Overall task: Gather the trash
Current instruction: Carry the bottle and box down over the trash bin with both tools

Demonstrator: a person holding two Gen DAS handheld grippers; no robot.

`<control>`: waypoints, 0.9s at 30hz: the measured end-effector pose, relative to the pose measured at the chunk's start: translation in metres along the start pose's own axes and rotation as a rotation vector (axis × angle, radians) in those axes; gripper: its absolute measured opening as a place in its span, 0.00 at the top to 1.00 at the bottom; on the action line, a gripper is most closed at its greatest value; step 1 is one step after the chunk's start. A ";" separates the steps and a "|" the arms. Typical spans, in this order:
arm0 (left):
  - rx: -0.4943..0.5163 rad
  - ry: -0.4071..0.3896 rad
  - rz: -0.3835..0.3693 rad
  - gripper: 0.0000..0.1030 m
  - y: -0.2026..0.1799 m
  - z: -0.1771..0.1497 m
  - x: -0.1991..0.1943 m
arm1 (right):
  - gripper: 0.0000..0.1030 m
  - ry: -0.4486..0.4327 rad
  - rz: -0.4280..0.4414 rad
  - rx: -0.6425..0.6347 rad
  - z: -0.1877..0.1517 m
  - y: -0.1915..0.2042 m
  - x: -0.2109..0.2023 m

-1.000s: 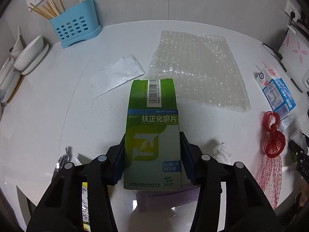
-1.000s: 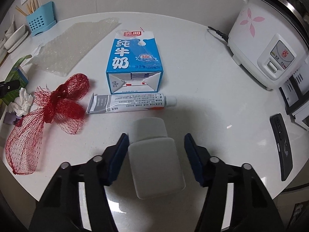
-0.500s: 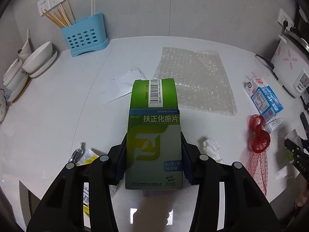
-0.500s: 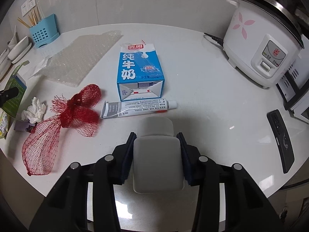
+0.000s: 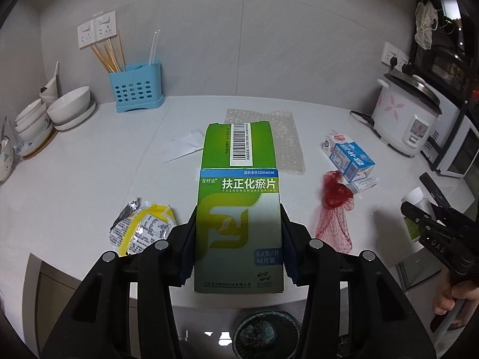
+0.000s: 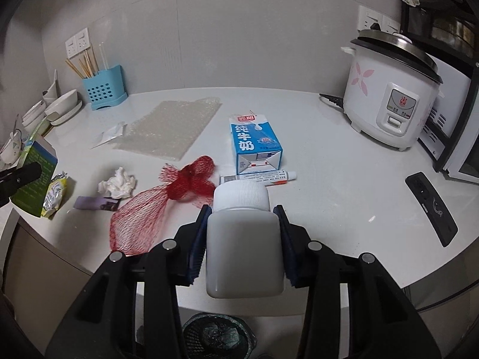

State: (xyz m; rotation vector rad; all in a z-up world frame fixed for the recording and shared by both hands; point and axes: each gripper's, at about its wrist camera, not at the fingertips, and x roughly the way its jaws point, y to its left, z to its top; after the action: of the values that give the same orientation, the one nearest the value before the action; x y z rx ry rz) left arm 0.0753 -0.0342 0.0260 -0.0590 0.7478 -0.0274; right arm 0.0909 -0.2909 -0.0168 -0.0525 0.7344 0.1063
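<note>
Right now I am gripping the green medicine box (image 5: 238, 209) in my left gripper (image 5: 238, 245), both pads pressing its long sides, its barcode flap standing open at the far end. It is hanging clear of the white countertop (image 5: 89, 179), above the counter's near edge. My right gripper (image 6: 244, 245) is clamping a white plastic bottle (image 6: 244, 254) with a ribbed cap, held off the counter too. A dark mesh trash bin (image 6: 218, 335) is sitting on the floor below both grippers. On the counter are lying a red mesh bag (image 6: 155, 206), a milk carton (image 6: 254, 143), a tube (image 6: 257, 177), a crumpled tissue (image 6: 118, 183), a yellow wrapper (image 5: 143, 227) and bubble wrap (image 6: 170, 128).
</note>
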 end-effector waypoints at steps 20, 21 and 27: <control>-0.039 -0.056 -0.075 0.55 -0.002 -0.155 -0.052 | 0.61 -0.106 0.127 0.015 -0.132 0.047 -0.062; -0.042 -0.044 -0.083 0.55 -0.002 -0.164 -0.048 | 0.61 -0.094 0.126 0.019 -0.141 0.048 -0.058; -0.036 0.024 -0.107 0.55 -0.004 -0.220 -0.012 | 0.61 -0.018 0.120 0.046 -0.198 0.051 -0.021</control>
State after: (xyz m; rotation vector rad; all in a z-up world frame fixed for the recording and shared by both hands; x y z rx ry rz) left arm -0.0829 -0.0477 -0.1269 -0.1336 0.7682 -0.1170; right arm -0.0621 -0.2590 -0.1505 0.0365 0.7221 0.2035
